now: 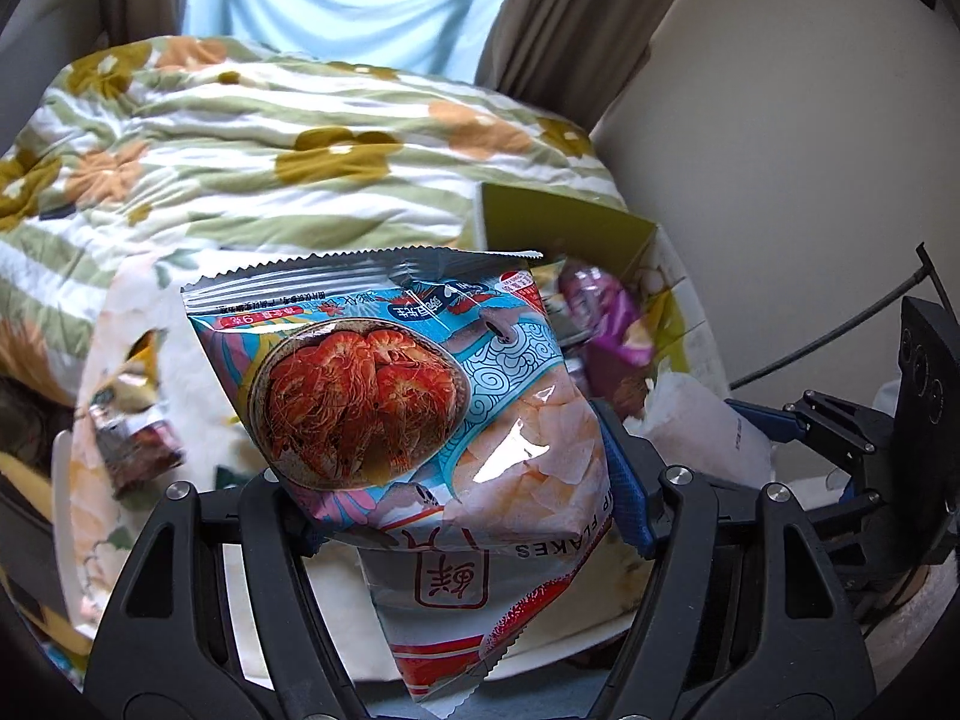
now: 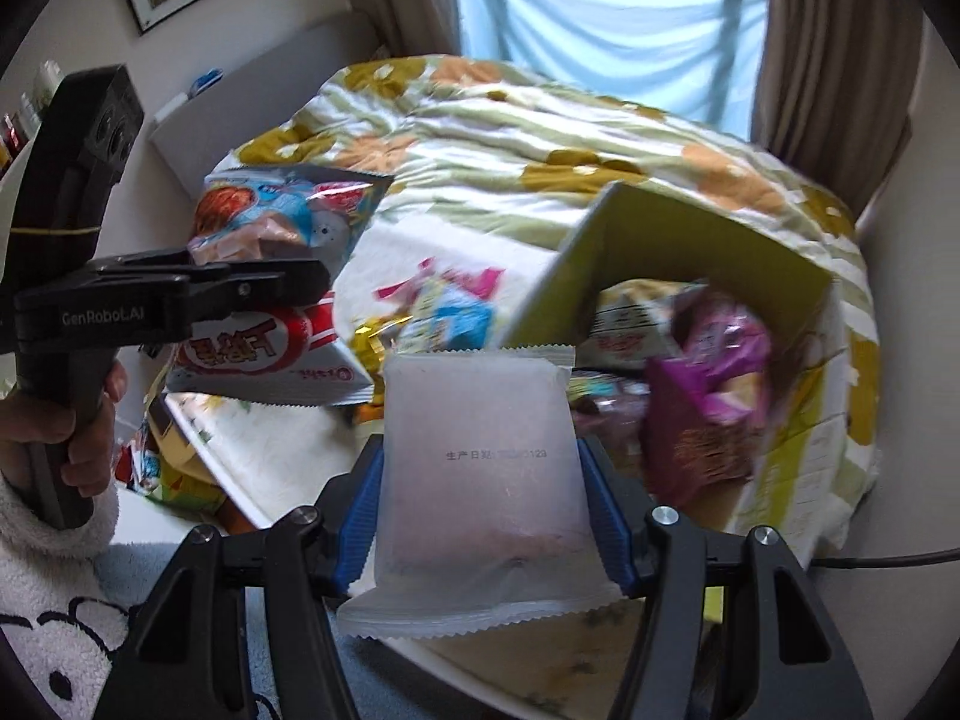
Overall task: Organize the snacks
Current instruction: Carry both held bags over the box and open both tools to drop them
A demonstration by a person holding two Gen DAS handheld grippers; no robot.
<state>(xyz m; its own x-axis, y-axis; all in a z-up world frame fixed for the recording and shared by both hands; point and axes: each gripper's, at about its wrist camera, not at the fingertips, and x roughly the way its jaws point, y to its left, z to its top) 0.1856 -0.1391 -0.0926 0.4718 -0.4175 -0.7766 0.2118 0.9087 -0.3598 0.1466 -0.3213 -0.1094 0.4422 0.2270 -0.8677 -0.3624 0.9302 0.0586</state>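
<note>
My left gripper (image 1: 468, 492) is shut on a shrimp flakes bag (image 1: 408, 396), blue with a bowl of red shrimp printed on it, held up above the bed. It also shows in the right wrist view (image 2: 282, 222), at the left. My right gripper (image 2: 480, 516) is shut on a frosted white snack packet (image 2: 480, 456) with a printed date line. An open cardboard box (image 2: 672, 240) with an olive inner flap lies ahead to the right; it holds a purple snack bag (image 2: 714, 384) and other packets. The box also shows in the left wrist view (image 1: 564, 222).
A floral quilt (image 1: 270, 138) covers the bed behind. Several loose snack packets (image 2: 432, 306) lie on a floral cloth left of the box. A dark snack packet (image 1: 132, 426) lies at the left. A wall stands to the right, a window with curtains behind.
</note>
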